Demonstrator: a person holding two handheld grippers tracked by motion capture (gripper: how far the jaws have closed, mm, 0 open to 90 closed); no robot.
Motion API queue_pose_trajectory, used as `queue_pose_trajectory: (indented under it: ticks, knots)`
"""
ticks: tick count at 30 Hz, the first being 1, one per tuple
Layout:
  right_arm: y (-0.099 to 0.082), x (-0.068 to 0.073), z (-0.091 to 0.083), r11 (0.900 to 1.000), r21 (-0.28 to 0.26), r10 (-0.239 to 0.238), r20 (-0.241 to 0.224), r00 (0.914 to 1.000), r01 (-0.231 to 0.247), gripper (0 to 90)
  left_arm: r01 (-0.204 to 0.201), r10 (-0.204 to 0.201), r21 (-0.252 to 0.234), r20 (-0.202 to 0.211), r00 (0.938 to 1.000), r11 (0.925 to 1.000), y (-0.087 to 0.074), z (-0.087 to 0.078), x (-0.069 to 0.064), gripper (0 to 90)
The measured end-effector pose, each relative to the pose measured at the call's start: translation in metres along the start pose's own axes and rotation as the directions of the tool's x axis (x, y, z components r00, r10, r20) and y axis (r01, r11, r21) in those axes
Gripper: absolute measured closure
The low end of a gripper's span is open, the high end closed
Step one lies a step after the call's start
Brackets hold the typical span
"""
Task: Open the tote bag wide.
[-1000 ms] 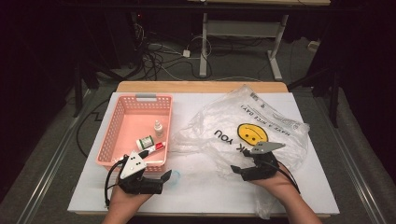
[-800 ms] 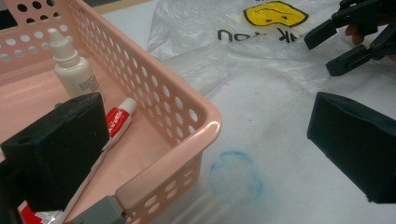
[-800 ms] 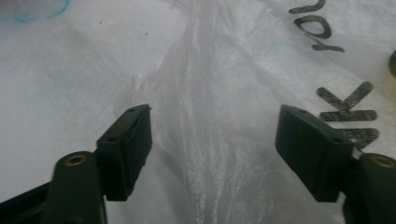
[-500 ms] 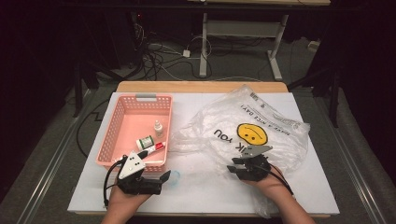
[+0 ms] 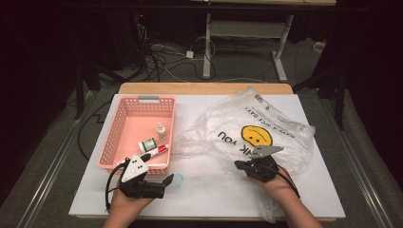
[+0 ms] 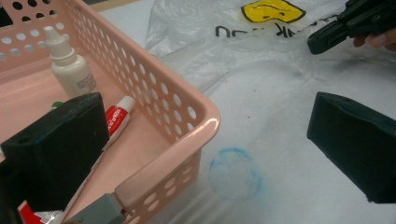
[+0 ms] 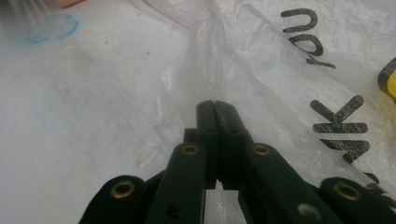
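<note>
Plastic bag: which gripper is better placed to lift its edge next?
Right. The right gripper sits at the plastic bag with its jaws closed on a fold of the film. The left gripper is open, beside the pink basket, with bare table between it and the bag.

left hand-held gripper (image 6: 205, 140): jaws apart | straddles pink basket (image 6: 205, 116) corner | dropper bottle (image 6: 70, 70) inside

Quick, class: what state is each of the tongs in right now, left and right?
Left tongs: open, holding nothing, beside the pink basket.
Right tongs: closed, pinching the edge of the plastic bag.
</note>
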State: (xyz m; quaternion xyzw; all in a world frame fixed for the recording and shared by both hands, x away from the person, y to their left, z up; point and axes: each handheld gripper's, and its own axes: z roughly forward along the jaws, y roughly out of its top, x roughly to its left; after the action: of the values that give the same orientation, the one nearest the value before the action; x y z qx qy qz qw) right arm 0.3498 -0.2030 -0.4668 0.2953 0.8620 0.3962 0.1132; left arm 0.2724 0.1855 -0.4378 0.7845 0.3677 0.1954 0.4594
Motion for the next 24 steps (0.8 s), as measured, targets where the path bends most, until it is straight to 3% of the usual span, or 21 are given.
queue_pose_trajectory:
  ticks: [11, 18, 24]
  knots:
    - [0.004, 0.001, -0.013, 0.9988, -0.047, -0.012, 0.002, 0.9999, 0.012, 90.0, -0.001, 0.001, -0.001, 0.001, 1.0000, 1.0000, 0.000, 0.000, 0.000, 0.0]
    - [0.002, 0.000, -0.010, 0.9994, -0.035, 0.000, 0.012, 0.9999, 0.000, 86.3, -0.004, 0.004, -0.002, 0.000, 1.0000, 1.0000, 0.000, 0.000, 0.000, 0.0]
    - [0.002, -0.002, -0.001, 0.9998, -0.003, -0.018, 0.057, 0.9982, 0.018, 69.8, -0.002, 0.002, -0.002, 0.000, 1.0000, 1.0000, 0.000, 0.000, 0.000, 0.0]
